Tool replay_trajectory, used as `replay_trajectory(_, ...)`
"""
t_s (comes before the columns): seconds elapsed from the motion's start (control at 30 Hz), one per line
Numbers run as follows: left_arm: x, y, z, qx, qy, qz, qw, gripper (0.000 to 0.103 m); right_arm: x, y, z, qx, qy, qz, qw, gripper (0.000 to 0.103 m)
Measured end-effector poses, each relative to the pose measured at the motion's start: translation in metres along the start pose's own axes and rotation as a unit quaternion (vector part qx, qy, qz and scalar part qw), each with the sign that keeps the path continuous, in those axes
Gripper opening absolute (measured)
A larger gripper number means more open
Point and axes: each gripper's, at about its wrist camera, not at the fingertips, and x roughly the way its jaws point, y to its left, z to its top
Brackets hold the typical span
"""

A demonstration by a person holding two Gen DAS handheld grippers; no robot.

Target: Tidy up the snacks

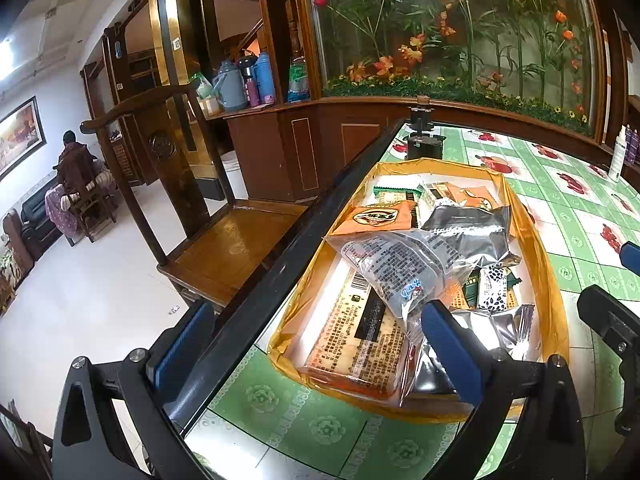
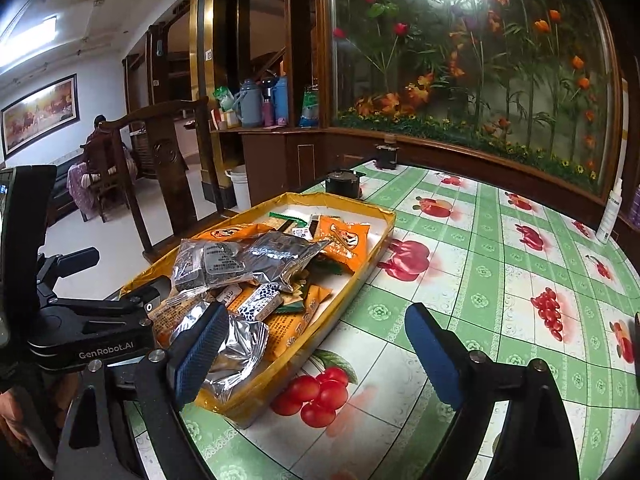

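Left wrist view
- Left gripper (image 1: 316,344): jaws stood wide, nothing pressed between the blue pads; left pad hung past the table's dark edge, right pad sat over the near end of the tray
- Snack tray (image 1: 536,240): shallow yellow-rimmed cardboard tray on the green fruit-print tablecloth (image 1: 568,208); long axis ran from the near rim away toward the flower display, beside the table's left edge
- Clear printed packet (image 1: 396,268): lay atop the pile, slanting across the tray, its lower end near the right pad
- Silver pouch (image 1: 468,228): lay behind it, tilted
- Orange packet (image 1: 376,216): lay toward the far left of the tray
- Wooden chair (image 1: 224,240): stood left of the table

Right wrist view
- Right gripper (image 2: 316,354): jaws spread wide and empty; left pad over the tray's near corner, right pad over bare tablecloth
- Tray: sat left of centre, long axis running away and rightward; packets heaped inside, silver pouch on top
- Left gripper body: showed at the left edge, beside the tray
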Motion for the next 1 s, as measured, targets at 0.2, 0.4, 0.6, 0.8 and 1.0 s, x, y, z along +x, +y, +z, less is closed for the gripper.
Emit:
replay_trajectory(0.2,-0.0011,-0.0047,-0.0014,0.011,-0.005,0.002,0.9999,0.103,0.0007,0.002,-0.0003,-0.006,0.0,-0.001,1.0,0.093)
replay_trajectory(0.4,-0.0021,-0.0071,-0.0019,0.017,-0.007,0.006,0.9998,0.103,0.0014,0.0037,-0.0008,-0.008,0.001,-0.001,1.0,0.093)
replay_trajectory(0.6,-0.0021,-0.0075,-0.0019,0.016,-0.007,0.005,0.9998,0.103,0.0021,0.0031,-0.0014,-0.004,0.003,-0.003,1.0,0.093)
replay_trajectory(0.8,-0.002,-0.0073,-0.0018,0.017,-0.006,0.005,0.9998,0.103,0.0025,0.0022,-0.0012,-0.006,0.003,-0.003,1.0,0.093)
replay_trajectory(1.0,-0.001,-0.0094,-0.0027,0.015,-0.005,0.003,0.9999,0.103,0.0026,0.0023,-0.0013,-0.006,0.002,-0.003,1.0,0.093)
